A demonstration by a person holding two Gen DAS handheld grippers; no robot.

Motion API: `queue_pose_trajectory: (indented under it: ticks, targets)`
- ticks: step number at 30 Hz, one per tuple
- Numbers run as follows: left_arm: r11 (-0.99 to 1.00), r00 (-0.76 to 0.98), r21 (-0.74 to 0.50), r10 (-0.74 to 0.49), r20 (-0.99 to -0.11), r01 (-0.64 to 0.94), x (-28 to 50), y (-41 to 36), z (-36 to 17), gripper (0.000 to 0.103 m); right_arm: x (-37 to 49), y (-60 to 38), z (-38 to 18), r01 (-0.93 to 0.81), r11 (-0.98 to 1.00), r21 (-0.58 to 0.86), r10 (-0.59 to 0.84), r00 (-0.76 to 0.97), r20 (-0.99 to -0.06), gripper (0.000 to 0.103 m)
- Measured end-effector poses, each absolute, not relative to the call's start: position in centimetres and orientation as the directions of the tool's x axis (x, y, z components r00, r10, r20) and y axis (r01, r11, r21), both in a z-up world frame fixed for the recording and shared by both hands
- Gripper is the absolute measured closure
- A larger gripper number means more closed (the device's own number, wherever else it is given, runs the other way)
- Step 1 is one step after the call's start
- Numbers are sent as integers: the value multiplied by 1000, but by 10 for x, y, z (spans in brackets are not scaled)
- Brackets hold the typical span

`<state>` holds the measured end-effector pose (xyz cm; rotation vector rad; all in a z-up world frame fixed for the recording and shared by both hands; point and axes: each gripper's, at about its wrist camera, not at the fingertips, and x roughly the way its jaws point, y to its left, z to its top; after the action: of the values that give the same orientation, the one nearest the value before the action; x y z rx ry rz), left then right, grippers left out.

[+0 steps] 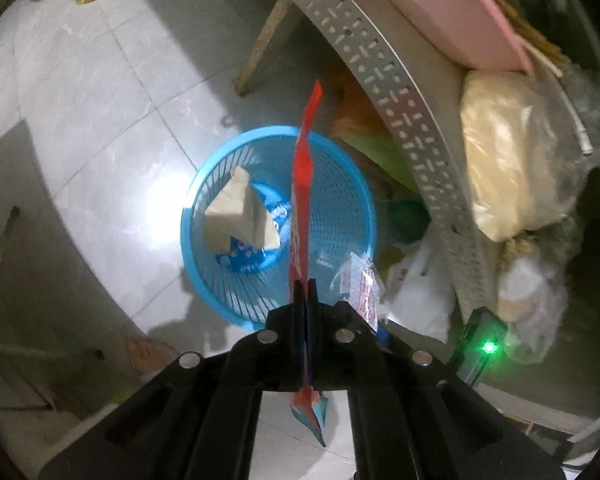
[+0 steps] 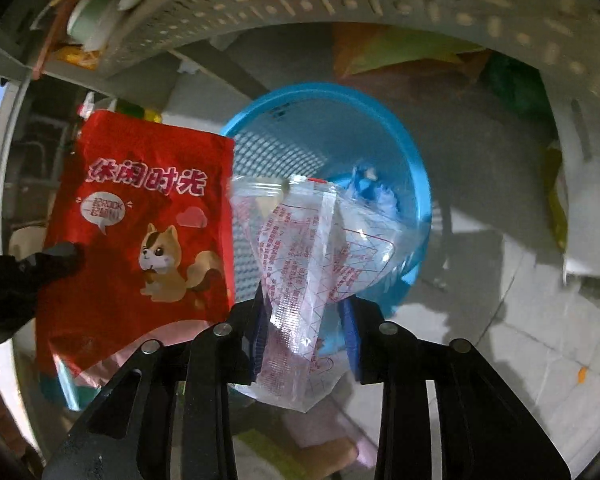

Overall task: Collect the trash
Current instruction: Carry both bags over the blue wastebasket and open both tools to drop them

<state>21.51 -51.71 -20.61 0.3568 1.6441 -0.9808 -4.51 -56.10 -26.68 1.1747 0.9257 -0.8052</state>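
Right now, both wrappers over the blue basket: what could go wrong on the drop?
1. The red snack packet, pinched edge-on in the left claw, is light and could drift past the blue basket rim.
2. The clear wrapper sits crumpled between the right claw fingers and may cling instead of falling.
3. The shelf frame stands close by; swinging could clip it.

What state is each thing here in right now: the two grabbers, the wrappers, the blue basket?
Left gripper: jaws shut on the red snack packet.
Red snack packet: held above the basket, seen edge-on by the left camera.
Right gripper: jaws part open, clear wrapper between them.
Clear wrapper: crumpled, over the basket.
Blue basket: upright on the floor, already holding a beige carton and a blue wrapper.
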Motion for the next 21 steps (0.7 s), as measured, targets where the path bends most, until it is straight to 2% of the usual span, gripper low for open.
queue_pose_trajectory:
  ticks: [1, 3, 5, 6, 7, 8, 15, 21]
  targets:
    - [601, -312, -398, -249, -917, 693, 214, -522, -209, 103, -43, -563, -268, 898, 209, 387, -51, 405, -913, 69]
    - [586, -295, -382, -243, -924, 715, 212, -529, -215, 102, -38, -570, -276, 902, 222, 371, -67, 394, -917, 57]
    - [566, -269, -357, -236, -934, 743, 210, -536, -218, 93, -37, -571, -282, 905, 239, 352, -90, 382, -920, 41]
    - [565, -242, -334, -234, -942, 754, 209, -538, -217, 88, -36, -569, -284, 910, 244, 334, -103, 367, -925, 39]
    - [564, -232, -328, -237, -943, 758, 208, -541, -217, 76, -37, -568, -287, 917, 247, 314, -118, 350, -929, 37]
    - [555, -239, -343, -253, -937, 758, 207, -540, -216, 68, -40, -566, -287, 917, 247, 314, -120, 351, -929, 37]
    - [513, -243, -363, -288, -926, 777, 201, -535, -195, 64, -66, -561, -285, 922, 189, 338, -163, 369, -915, 36]
    - [465, -211, -394, -396, -893, 793, 203, -511, -134, 57, -71, -558, -276, 924, 211, 318, -219, 362, -906, 36]
